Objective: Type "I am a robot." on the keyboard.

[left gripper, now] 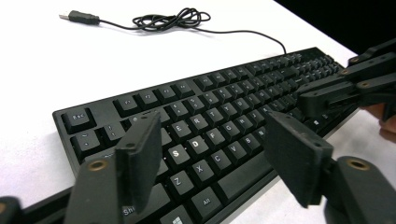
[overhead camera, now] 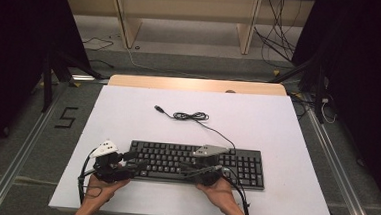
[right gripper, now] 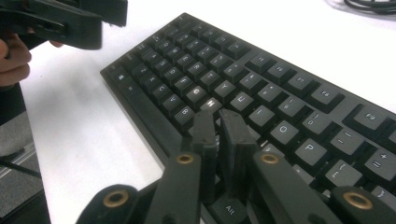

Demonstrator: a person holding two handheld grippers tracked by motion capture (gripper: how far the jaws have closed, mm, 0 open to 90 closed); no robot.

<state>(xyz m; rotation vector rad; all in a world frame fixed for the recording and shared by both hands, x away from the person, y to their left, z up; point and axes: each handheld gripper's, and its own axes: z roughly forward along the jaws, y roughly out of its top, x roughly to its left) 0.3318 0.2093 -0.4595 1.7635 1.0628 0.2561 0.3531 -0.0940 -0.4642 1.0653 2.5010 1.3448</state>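
- Two hand-held grippers work at the near edge of a black keyboard [overhead camera: 195, 163] on the white counter [overhead camera: 127, 118], one in each of the person's hands.
- The left hand-held gripper [left gripper: 219, 154] has its jaws spread wide with nothing between them; in its own view the S, D, X and C keys show through the gap.
- Its jaws hang over the left end of the keyboard, just above the letter rows; I cannot tell whether they touch the keys.
- In the high view this left hand-held gripper [overhead camera: 132, 163] sits at the keyboard's left front corner, the left hand [overhead camera: 104, 185] behind it on the counter's near side.
- The right hand-held gripper [right gripper: 219, 135] has its jaws drawn nearly together, a thin slit left between the pads, and nothing is held in them.
- Its tips point down at the bottom key rows, close to the space bar and the right Alt key.
- In the high view the right hand [overhead camera: 221, 189] holds it at the middle of the keyboard's front edge.
- The keyboard lies flat, its long side running across the counter, toward the person's side.
- Its thin black cable [overhead camera: 217, 131] leaves the back edge, runs to a loose coil [overhead camera: 190, 116] and ends in a USB plug [overhead camera: 158, 108] lying free on the counter.
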